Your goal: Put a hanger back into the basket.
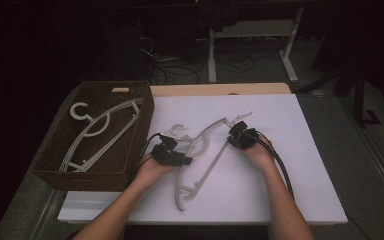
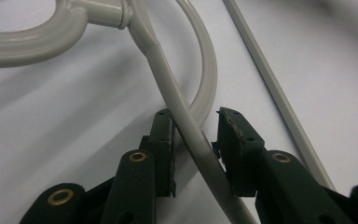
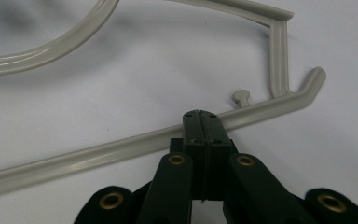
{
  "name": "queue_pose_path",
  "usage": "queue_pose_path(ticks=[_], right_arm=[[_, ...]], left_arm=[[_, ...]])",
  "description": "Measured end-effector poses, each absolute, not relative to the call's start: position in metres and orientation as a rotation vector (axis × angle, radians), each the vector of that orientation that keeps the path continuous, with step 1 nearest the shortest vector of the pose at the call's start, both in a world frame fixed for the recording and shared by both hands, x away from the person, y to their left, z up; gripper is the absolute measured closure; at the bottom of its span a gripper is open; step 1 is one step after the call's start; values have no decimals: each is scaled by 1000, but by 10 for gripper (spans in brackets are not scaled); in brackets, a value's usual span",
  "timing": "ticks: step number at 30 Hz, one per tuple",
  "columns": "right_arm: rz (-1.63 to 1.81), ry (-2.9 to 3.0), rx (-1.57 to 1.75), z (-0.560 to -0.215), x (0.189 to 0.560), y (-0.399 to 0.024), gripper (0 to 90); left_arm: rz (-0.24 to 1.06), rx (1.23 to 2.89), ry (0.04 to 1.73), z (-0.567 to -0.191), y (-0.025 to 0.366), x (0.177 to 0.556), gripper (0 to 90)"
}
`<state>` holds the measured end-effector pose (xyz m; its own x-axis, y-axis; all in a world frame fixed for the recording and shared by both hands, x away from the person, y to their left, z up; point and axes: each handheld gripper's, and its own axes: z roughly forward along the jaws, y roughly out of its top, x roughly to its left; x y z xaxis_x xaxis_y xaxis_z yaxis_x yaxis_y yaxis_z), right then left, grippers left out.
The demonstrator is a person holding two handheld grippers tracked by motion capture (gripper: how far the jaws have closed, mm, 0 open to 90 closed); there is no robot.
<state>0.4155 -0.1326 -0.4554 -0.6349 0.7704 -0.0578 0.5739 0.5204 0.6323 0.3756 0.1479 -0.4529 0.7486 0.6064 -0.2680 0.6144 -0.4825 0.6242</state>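
Item count, high view:

- Coat hangers: one on the white tabletop, lying at centre. More are stacked in the basket; at least two, exact number cannot be told.
- Baskets: one, brown wicker, at 9 o'clock from the tabletop hanger.
- Grippers: two. Left gripper at 8 o'clock of centre, right gripper at 2 o'clock.
- Hands: two, one per gripper.
- Tabletops: one.
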Motion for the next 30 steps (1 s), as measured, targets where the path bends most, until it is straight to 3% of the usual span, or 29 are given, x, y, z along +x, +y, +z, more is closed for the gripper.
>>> queue_pose_path(ticks=[19, 24, 30], right_arm=[[964, 2426, 1126, -443, 407, -137, 889], [1042, 2415, 1122, -430, 397, -144, 810], [1104, 2413, 1115, -420, 379, -153, 604]], left_arm=[[3, 2060, 942, -424, 151, 376, 781], [33, 2037, 912, -412, 149, 375, 796], [85, 2023, 896, -392, 148, 378, 796]])
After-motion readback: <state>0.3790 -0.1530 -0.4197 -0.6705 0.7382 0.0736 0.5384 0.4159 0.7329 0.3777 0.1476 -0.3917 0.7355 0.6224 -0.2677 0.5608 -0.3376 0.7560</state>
